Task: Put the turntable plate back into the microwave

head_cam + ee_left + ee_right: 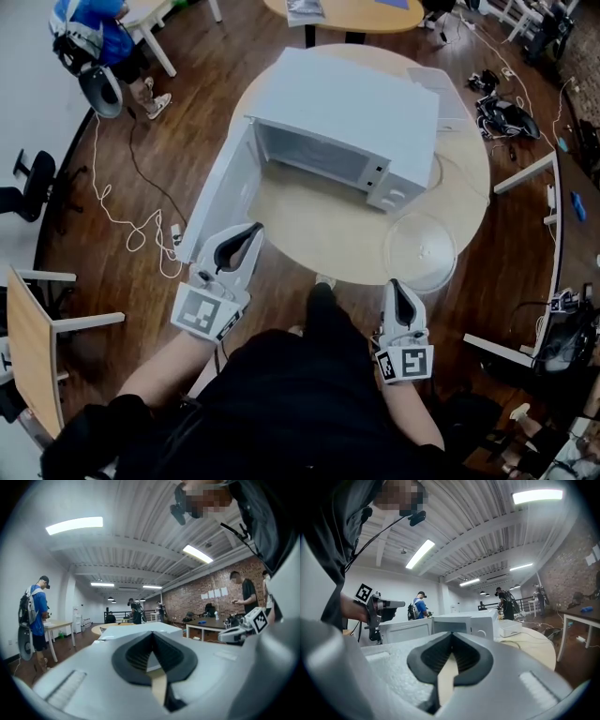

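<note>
Since the turntable plate [419, 251] lies flat on the round table [309, 230], at the near-right edge and just beside the right front corner of the microwave [347, 117], the step in hand is judged to be the reach for it — no grip has been made yet. The left gripper [254, 229] is seen w/ its jaws pressed together, tips meeting, nothing between them. The right gripper [396, 284] is likewise closed tight and empty, and is held near the plate's near rim. For a good pick-up the jaws would have to be opened first, then brought in level at the rim, where the glass seems to reach the table's edge and a pad could be slipped under it. The plate is clear, thin and prob. slippery, so a hold on two opposite sides, one per gripper, is judged safer than a single pinch. The door [217, 192] is swung wide open to the left, so the cavity can be reached. The plate should be kept level on the way in and lowered onto the centre hub — which can't be made out from here. Count: 1 microwave, 1 door, 1 glass plate, 1 table under them, 2 grippers, plus 1 flat white box [439, 92] on the table behind the microwave.
</note>
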A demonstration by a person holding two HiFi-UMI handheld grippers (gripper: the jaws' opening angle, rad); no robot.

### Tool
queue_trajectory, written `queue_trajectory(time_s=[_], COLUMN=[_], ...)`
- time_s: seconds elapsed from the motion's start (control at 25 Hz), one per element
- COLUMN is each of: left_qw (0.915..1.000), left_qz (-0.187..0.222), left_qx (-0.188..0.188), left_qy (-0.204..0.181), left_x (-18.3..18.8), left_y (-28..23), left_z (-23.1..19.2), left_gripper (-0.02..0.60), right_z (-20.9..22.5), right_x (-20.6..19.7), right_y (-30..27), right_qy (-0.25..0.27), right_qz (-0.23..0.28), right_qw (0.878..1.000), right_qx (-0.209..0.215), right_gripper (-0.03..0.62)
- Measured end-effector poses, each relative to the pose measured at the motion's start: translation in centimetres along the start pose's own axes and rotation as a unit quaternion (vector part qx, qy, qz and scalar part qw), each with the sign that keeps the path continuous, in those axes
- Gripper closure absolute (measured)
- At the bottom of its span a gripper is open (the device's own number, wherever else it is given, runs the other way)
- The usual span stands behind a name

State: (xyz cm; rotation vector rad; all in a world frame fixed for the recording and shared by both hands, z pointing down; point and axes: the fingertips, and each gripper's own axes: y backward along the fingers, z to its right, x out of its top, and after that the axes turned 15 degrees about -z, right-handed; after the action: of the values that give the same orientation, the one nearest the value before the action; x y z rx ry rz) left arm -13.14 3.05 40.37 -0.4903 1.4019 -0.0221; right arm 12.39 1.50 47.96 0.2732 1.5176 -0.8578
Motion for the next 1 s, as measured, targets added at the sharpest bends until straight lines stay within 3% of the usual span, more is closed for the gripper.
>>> queue_trajectory(time_s=[0.16,0.4,0.84,1.0], left_qw=[1.0000,0.9982,0.9998,0.9994], left_qz=[-0.002,-0.022,0.003,0.008], left_qx=[0.003,-0.012,-0.006,-0.032], left_qy=[0.009,0.054,0.020,-0.013], left_x=[1.5,2.4,7.0,7.5], left_y=[-2.7,-6.9,-12.1,-13.2], left_z=[-1.6,-3.6,-5.6,-6.1], left_gripper=[0.578,0.578,0.578,0.578], right_z=[1.5,3.5,6.7,4.0], right_x=[1.9,3.7,6.4,7.3], right_y=[-3.0,-6.4,-10.8,-11.6], right_qy=[0.003,-0.005,0.005,0.070], right_qz=[0.004,0.008,0.009,0.006], right_qw=[1.000,1.000,1.000,0.997], right_qx=[0.006,0.015,0.015,0.014], right_gripper=[0.592,0.592,0.592,0.592])
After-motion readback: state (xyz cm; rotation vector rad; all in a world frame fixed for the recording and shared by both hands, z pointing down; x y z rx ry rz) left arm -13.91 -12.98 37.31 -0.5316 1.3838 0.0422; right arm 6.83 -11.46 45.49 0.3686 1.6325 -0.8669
